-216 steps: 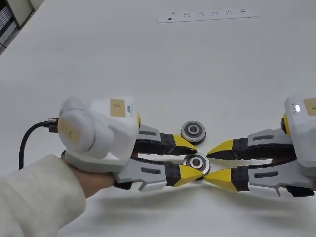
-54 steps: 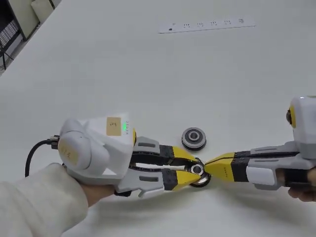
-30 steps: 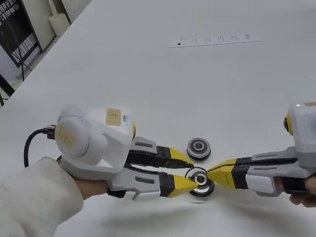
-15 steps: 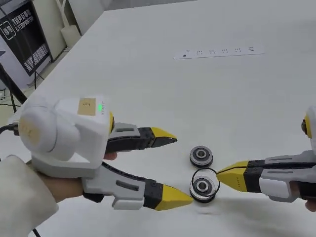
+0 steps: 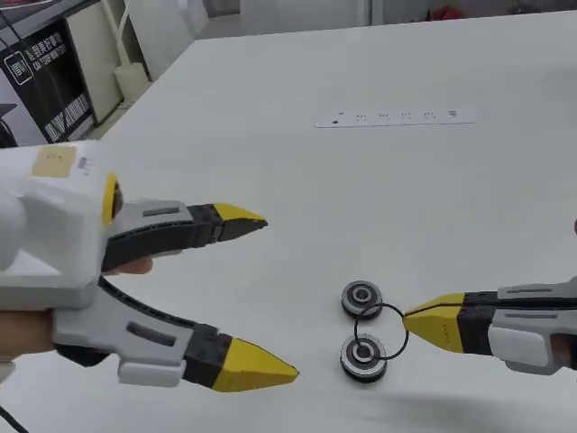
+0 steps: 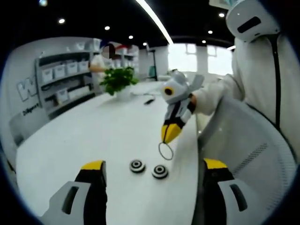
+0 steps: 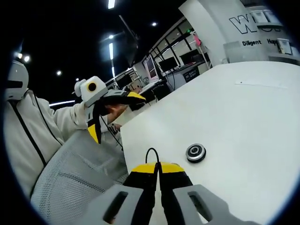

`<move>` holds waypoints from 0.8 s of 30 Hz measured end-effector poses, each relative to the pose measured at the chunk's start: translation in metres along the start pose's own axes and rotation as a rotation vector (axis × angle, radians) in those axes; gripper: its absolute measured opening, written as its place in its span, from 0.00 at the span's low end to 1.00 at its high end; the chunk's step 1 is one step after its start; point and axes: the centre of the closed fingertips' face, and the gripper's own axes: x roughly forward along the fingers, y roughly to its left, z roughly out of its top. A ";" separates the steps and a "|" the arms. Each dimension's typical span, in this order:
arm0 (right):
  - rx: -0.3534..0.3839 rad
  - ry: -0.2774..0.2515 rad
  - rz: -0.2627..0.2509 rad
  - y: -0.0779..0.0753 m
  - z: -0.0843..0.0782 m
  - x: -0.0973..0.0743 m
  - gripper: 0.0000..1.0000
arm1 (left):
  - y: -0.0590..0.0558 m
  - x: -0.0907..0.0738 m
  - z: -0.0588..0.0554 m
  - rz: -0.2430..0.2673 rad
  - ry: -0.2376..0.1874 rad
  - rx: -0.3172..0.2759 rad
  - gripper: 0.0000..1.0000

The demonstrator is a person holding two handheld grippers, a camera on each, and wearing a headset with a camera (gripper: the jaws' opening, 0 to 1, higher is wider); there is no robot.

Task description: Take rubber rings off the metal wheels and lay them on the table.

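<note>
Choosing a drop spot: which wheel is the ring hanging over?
The wheel nearer the person; the ring pinched in the right tool hangs over it. The farther wheel sits beyond the loop.

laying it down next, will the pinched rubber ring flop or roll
The rubber ring holds a round loop though the right gripper pinches one edge: probably springy, not limp. So thin, likely very light; laid flat, unlikely to roll.

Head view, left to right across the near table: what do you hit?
Open left gripper → nearer round metal wheel and farther round metal wheel, same column → right gripper, shut on thin black rubber ring, which overlaps the wheels.
</note>
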 end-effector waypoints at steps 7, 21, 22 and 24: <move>-0.013 0.007 -0.007 0.004 0.007 -0.002 0.00 | 0.008 -0.026 -0.009 0.047 0.007 -0.018 0.88; -0.066 0.061 0.014 0.010 0.021 0.007 0.00 | 0.003 -0.056 -0.036 0.132 0.008 -0.100 0.89; -0.068 0.065 0.016 0.010 0.022 0.008 0.00 | 0.003 -0.057 -0.038 0.137 0.008 -0.103 0.89; -0.075 0.070 0.021 0.011 0.024 0.011 0.00 | 0.002 -0.059 -0.041 0.145 0.006 -0.111 0.89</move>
